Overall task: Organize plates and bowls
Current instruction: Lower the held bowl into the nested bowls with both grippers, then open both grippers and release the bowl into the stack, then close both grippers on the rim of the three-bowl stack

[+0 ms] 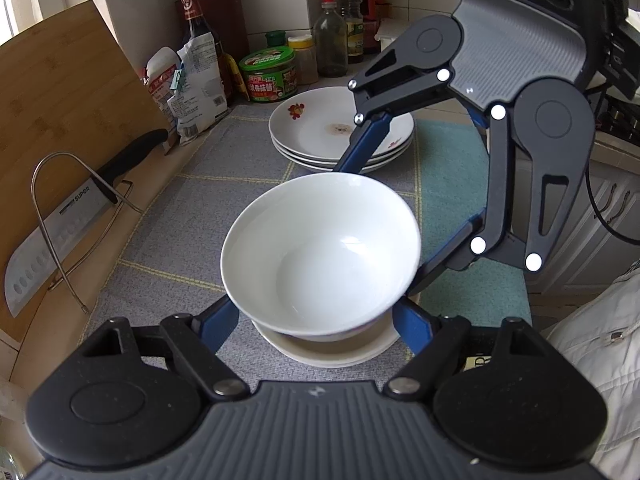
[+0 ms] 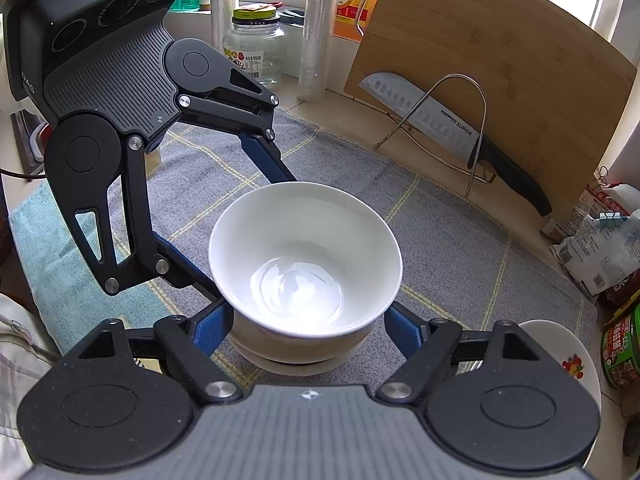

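A white bowl (image 1: 320,248) (image 2: 304,256) rests slightly tilted on another white bowl (image 1: 328,354) (image 2: 300,356) in the middle of the grey checked mat (image 1: 168,224). My left gripper (image 1: 316,316) has its blue fingers against the upper bowl's lower sides, left and right. My right gripper (image 2: 306,328) faces it from across the counter and is shut on the same bowl; in the left wrist view its fingers (image 1: 360,148) reach the bowl's far rim and right side. Behind the bowls stands a stack of flowered plates (image 1: 316,128) (image 2: 560,344).
A bamboo cutting board (image 1: 60,92) leans at the wall with a cleaver (image 1: 52,236) in a wire rack (image 1: 60,184). Bottles (image 1: 332,44), a green tin (image 1: 268,74) and food packets (image 1: 192,88) crowd the back corner. A teal cloth (image 1: 452,184) lies beside the mat.
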Motion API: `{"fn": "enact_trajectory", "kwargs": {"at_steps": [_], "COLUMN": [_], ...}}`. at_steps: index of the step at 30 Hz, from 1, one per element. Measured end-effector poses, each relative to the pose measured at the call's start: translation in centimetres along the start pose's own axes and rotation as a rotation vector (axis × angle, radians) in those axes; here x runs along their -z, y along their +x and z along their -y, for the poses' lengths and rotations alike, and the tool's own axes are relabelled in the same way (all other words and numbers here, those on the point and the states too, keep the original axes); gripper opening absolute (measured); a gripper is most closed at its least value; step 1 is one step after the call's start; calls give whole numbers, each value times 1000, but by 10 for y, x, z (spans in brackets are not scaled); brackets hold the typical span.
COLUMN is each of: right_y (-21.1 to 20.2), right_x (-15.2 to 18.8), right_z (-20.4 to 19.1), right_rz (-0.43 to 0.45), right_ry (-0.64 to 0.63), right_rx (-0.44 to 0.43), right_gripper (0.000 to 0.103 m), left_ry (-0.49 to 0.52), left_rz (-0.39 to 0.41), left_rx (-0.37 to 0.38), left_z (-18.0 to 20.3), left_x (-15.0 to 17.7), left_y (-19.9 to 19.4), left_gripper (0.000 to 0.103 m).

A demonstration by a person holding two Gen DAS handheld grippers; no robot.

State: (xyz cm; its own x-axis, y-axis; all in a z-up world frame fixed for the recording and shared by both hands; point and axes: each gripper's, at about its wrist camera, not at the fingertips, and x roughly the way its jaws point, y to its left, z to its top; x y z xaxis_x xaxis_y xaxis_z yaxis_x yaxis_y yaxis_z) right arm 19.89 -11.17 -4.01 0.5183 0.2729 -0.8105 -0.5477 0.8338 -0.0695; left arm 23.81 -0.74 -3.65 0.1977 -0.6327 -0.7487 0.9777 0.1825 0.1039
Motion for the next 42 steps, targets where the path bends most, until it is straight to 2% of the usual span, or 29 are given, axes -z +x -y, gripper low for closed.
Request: {"fn": "enact_trajectory", "kwargs": {"at_steps": [3, 5, 6, 11, 20, 27, 32, 39, 42], "right_y": [1, 3, 2, -7, -10, 4, 25, 47, 49], "right_x": [1, 3, 3, 2, 12, 33, 49, 64, 66], "right_z": [-1, -4, -5, -1, -10, -18, -18, -4, 3], "right_rz": [-12, -21, -12, 21, 36, 32, 15, 5, 14], "right_ry": [-1, -21, -25, 14, 55, 136, 139, 70, 26], "right_rx": [-3, 13, 24, 15, 45, 58, 71, 29, -16], "right_gripper": [86, 91, 96, 103, 103, 103, 103, 103, 103], "left_ry": [-1, 0, 6, 6, -147, -237, -275, -352, -392], "left_rz": [-8, 8, 18, 45, 100, 79, 73, 15, -7], "left_rx": [5, 6, 5, -8, -17, -55, -117, -175, -203], "left_z": [-1, -2, -1, -3, -4, 4, 10, 20, 22], "left_x": [-1, -1, -1, -1, 26, 56, 59, 57, 54], "left_y": [1, -2, -4, -15, -29, -16, 0, 27, 31], "left_gripper": [86, 94, 97, 100, 101, 101, 101, 101, 101]}}
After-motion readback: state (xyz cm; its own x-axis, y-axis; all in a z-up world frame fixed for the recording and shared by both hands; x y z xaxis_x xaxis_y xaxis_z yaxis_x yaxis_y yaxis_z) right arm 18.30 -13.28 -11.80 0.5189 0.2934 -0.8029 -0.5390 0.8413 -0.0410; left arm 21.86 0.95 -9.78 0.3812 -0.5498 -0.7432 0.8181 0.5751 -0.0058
